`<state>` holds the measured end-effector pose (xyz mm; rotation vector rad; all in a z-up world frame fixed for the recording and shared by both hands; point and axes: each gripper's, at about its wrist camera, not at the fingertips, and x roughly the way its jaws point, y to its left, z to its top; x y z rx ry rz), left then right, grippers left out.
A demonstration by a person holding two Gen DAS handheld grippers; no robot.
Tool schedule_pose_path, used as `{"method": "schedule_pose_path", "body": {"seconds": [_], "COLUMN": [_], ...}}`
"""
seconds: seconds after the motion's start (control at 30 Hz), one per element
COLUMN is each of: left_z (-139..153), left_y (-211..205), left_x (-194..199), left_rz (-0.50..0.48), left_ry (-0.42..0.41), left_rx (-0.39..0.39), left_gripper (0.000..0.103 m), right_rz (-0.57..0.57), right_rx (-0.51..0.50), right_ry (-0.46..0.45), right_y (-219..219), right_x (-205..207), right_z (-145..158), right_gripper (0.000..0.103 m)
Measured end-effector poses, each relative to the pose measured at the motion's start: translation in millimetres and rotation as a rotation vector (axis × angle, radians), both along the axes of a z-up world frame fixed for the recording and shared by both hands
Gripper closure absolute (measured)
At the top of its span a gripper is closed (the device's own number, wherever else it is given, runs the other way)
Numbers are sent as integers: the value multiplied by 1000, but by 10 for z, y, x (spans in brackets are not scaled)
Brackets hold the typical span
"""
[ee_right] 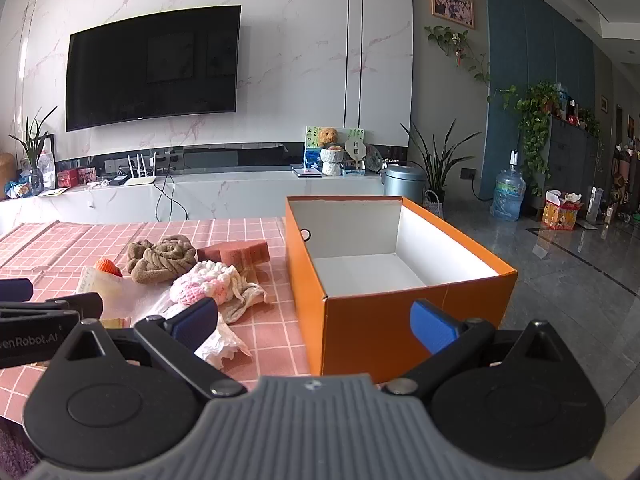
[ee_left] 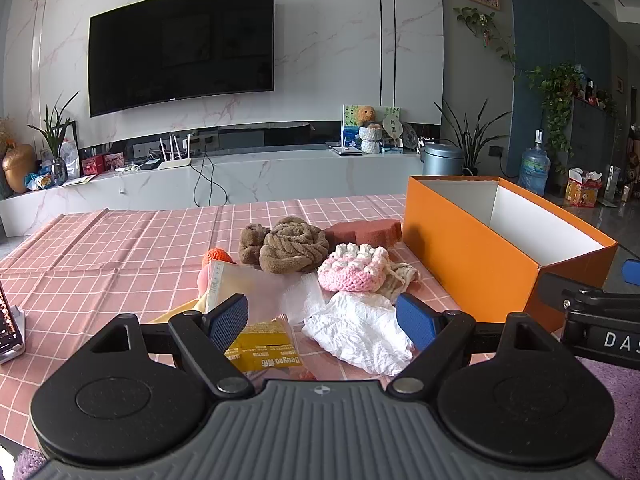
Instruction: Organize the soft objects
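Note:
A pile of soft things lies on the pink checked tablecloth: a brown towel, a reddish sponge, a pink and white crochet piece, an orange knitted ball, a crumpled white tissue and a yellow packet. An open orange box, empty and white inside, stands to their right. My left gripper hovers open just before the tissue and packet, holding nothing. My right gripper is open before the box's near left corner, with nothing gripped.
A phone or tablet lies at the table's left edge. Beyond the table are a TV, a marble console and potted plants. Grey tiled floor lies to the right of the box. A purple rug is below.

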<state>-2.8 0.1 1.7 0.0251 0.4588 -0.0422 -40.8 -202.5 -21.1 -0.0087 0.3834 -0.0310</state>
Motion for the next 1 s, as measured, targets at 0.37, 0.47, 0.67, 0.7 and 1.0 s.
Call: {"method": "schedule_pose_path", "body": {"seconds": [0.37, 0.47, 0.67, 0.7, 1.0], "left_z": [5, 6, 10, 7, 0], "left_y": [-2, -7, -14, -24, -46], "left_x": [-2, -6, -10, -6, -18], "left_rz": [-1, -1, 0, -1, -5], "left_ry": [0, 0, 2, 5, 7], "left_rx": [-1, 0, -2, -1, -2], "left_gripper": [5, 5, 5, 5, 5], "right_rz": [-1, -2, -4, -4, -11], "right_rx": [-4, -5, -5, -5, 2], "right_ry": [5, 6, 9, 9, 18], "right_y": [57, 55, 52, 52, 35], "right_x": [-4, -10, -11, -12, -16], "right_z": [-18, -20, -27, -27, -24], "right_gripper": [2, 2, 2, 2, 2]}}
